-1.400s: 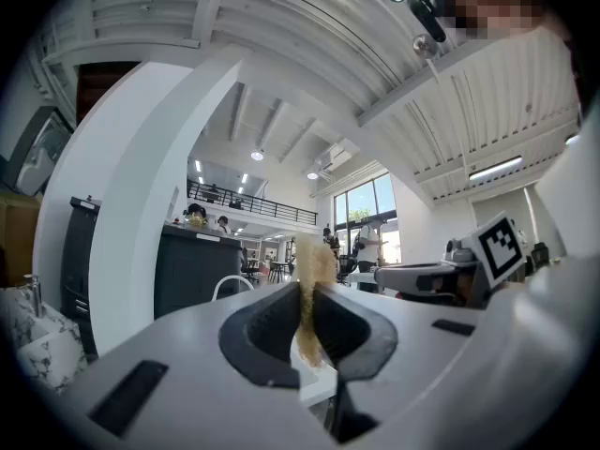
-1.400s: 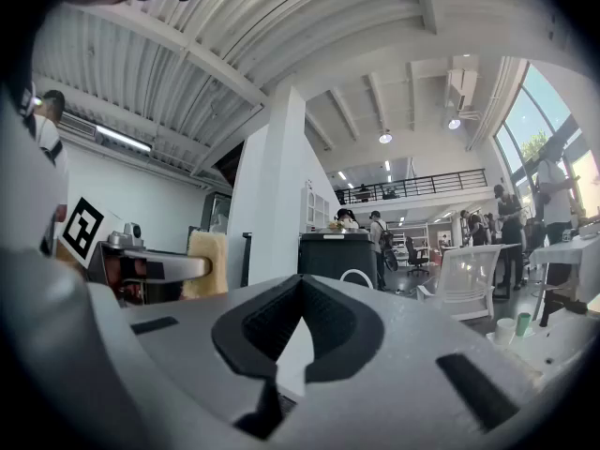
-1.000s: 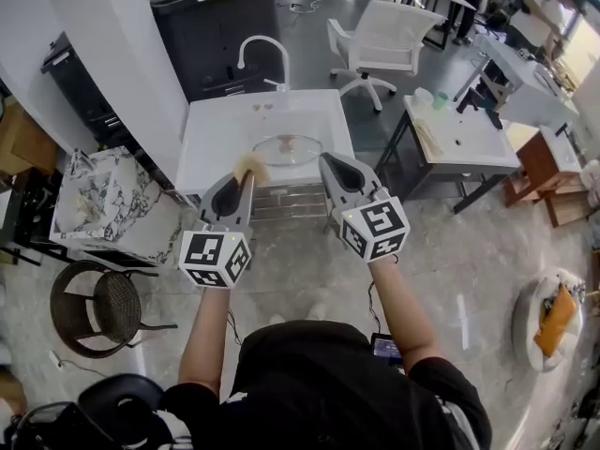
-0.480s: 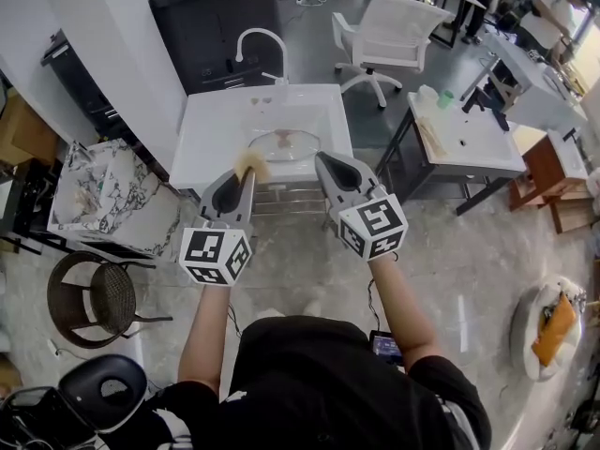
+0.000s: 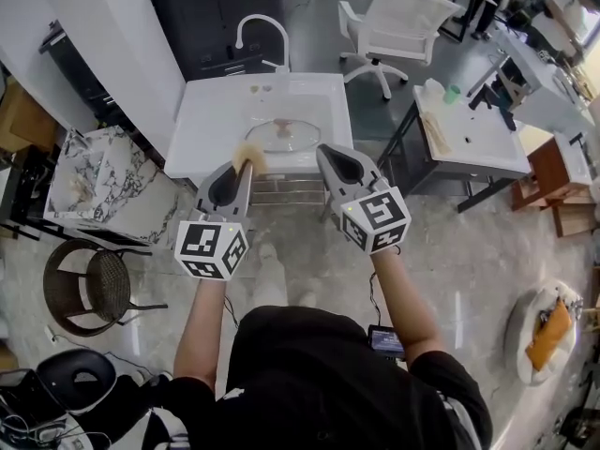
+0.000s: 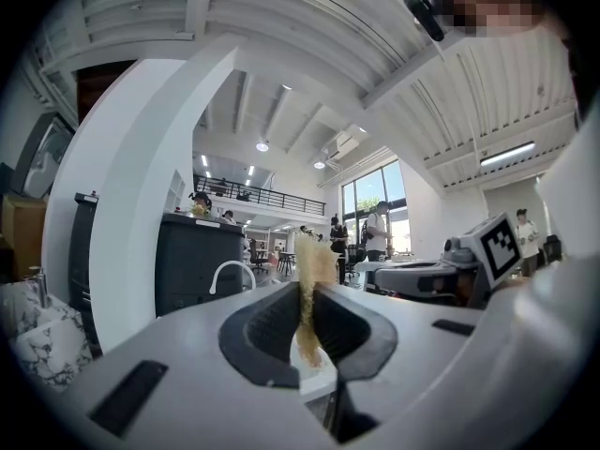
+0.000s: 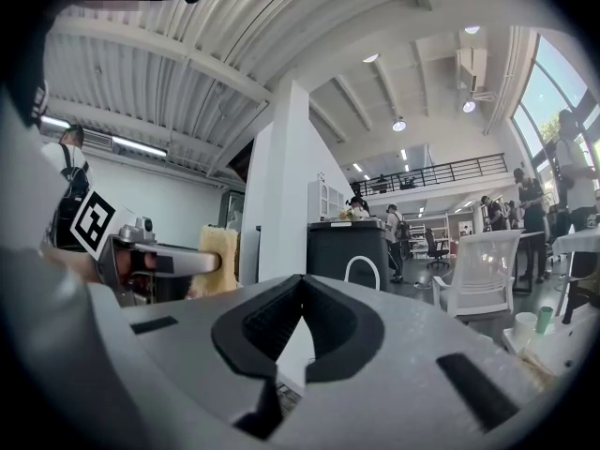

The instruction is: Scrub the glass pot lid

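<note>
The glass pot lid with its pale knob lies in the white sink, ahead of both grippers. My left gripper is shut on a yellow sponge, raised short of the sink's front edge; the sponge stands pinched between the jaws in the left gripper view. My right gripper is shut with nothing in it, level with the left one and to its right. In the right gripper view the jaws meet at the tips, and the left gripper with the sponge shows at the left.
A curved white faucet rises behind the sink, with a dark cabinet beyond it. A white side table stands to the right, a marbled box and a wire stool to the left. A white chair stands farther back.
Both grippers have come slightly closer to the sink and lid as the person steps forward. Their jaws stay as before, the sponge still in the left one.
</note>
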`<state>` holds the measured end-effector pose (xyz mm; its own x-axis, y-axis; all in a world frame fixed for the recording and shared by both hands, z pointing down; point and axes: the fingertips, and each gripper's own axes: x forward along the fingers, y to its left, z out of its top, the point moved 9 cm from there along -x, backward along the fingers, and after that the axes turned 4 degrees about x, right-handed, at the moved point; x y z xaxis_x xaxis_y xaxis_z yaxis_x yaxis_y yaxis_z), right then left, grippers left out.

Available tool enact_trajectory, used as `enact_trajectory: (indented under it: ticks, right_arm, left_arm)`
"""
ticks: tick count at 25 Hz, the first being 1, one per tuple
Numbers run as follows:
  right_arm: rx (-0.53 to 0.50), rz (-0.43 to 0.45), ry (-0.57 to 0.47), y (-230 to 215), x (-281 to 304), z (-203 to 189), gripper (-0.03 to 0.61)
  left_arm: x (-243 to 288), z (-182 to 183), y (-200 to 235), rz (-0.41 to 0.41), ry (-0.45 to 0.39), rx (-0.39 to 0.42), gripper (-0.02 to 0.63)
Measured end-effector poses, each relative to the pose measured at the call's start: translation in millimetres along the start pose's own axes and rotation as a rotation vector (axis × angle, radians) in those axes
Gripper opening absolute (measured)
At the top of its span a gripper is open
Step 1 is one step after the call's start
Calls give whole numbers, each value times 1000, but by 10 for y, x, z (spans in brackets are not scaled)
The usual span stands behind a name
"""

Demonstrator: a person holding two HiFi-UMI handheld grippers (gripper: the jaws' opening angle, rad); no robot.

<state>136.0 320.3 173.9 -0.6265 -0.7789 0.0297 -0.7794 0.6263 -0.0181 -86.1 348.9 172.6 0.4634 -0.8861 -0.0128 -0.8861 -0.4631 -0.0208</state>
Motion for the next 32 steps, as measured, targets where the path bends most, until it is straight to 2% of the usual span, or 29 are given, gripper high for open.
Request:
enact_trajectory:
  ticks: [13, 32]
  right_arm:
    - [-4, 5, 26, -272, 409, -100, -3]
    - [17, 2, 84, -963, 1946, -200, -3]
  left_arm:
    - [469, -174, 225, -13, 27, 1, 23]
    - [1829, -311, 1371, -53, 57, -60, 23]
